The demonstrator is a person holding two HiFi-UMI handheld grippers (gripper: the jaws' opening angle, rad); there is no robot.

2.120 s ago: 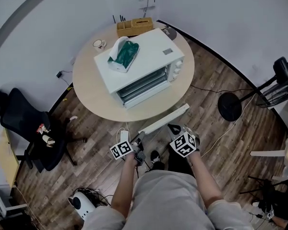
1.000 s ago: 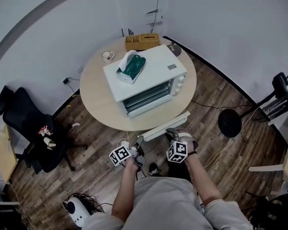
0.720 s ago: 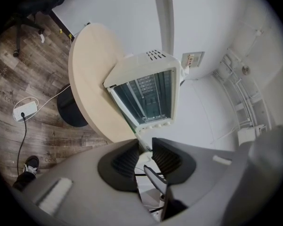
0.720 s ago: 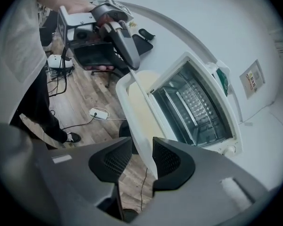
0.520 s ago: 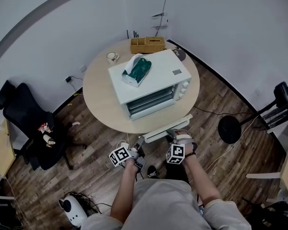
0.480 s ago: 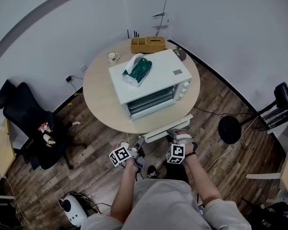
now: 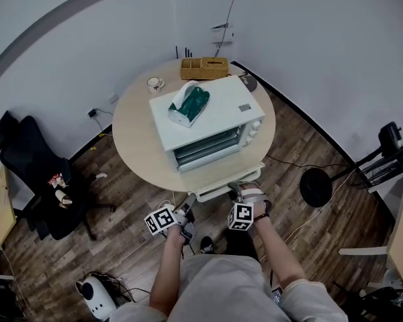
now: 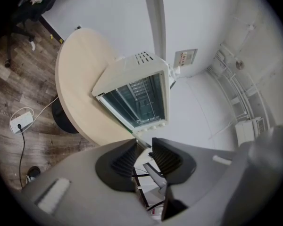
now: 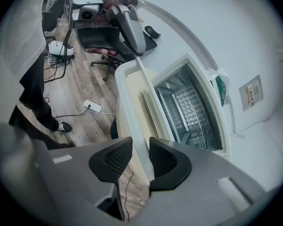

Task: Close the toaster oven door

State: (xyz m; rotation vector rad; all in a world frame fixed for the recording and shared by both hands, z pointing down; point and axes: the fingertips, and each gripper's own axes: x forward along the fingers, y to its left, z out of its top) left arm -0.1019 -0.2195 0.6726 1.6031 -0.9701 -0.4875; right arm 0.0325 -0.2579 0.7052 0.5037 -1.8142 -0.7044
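Round table (image 7: pixel 131 146) | oven door (image 7: pixel 218 188) between just-opened right gripper (image 9: pixel 140 147) jaws (left gripper's (image 8: pixel 144 146) apart, gap unclear)

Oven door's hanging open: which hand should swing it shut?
Right. The right gripper has the door handle running between its tongs, which have just opened; the left gripper only sits at the handle's end.
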